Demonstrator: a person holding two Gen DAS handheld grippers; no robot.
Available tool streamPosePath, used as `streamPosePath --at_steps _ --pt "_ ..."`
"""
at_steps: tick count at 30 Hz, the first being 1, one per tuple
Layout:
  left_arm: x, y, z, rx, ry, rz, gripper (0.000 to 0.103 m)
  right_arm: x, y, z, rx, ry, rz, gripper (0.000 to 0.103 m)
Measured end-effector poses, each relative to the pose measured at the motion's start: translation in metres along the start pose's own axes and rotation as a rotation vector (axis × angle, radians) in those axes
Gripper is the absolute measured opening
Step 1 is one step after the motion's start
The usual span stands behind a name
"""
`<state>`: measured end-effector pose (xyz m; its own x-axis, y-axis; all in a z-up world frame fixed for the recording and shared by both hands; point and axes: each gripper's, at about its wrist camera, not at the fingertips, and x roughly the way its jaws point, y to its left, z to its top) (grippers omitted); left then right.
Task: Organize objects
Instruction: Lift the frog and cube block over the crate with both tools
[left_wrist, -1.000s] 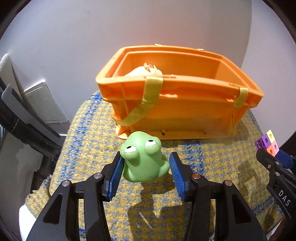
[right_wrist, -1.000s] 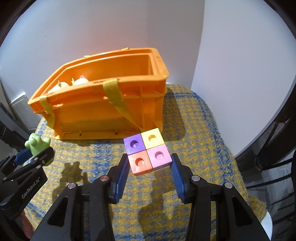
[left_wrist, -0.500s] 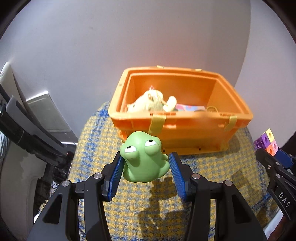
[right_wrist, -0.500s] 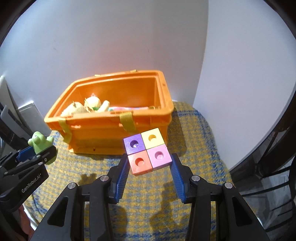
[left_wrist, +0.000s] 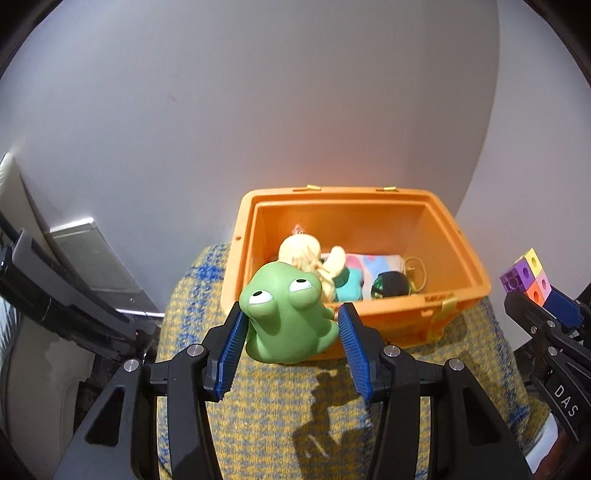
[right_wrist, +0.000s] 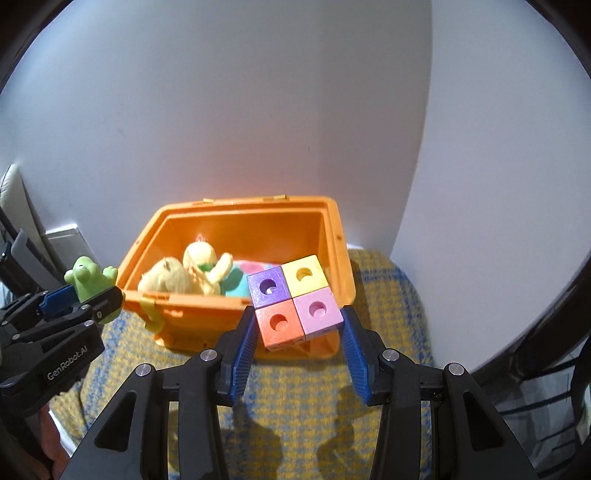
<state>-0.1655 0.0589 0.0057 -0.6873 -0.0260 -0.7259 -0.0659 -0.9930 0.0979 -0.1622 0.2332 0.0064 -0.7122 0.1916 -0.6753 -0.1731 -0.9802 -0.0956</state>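
My left gripper is shut on a green frog toy and holds it in the air in front of the near left rim of the orange bin. My right gripper is shut on a block of four coloured cubes, purple, yellow, orange and pink, raised before the bin's near right corner. The bin holds a yellow plush toy, a pastel cloth and a dark ball. The frog and the cubes each show in the other wrist view.
The bin stands on a yellow and blue woven cloth over a small round surface. White walls meet in a corner close behind. Dark furniture and a grey panel lie to the left; a dark frame to the right.
Both grippers have risen with their toys. The view now looks down into the bin and its contents, where before it showed mostly the bin's front wall.
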Motion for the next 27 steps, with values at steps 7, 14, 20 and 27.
streamPosePath --at_steps 7,14,20,27 --pt "0.008 -0.006 0.028 0.017 -0.017 -0.016 0.05 0.007 -0.003 0.024 -0.005 -0.016 0.007 0.045" --pt "0.023 -0.01 0.049 0.031 -0.026 -0.028 0.05 0.025 0.0 0.047 -0.032 -0.018 0.012 0.045" --pt "0.043 -0.012 0.066 0.034 -0.02 -0.029 0.05 0.05 0.004 0.066 -0.044 -0.005 0.019 0.045" --pt "0.072 -0.013 0.078 0.04 0.004 -0.033 0.05 0.082 0.009 0.077 -0.056 0.029 0.028 0.045"
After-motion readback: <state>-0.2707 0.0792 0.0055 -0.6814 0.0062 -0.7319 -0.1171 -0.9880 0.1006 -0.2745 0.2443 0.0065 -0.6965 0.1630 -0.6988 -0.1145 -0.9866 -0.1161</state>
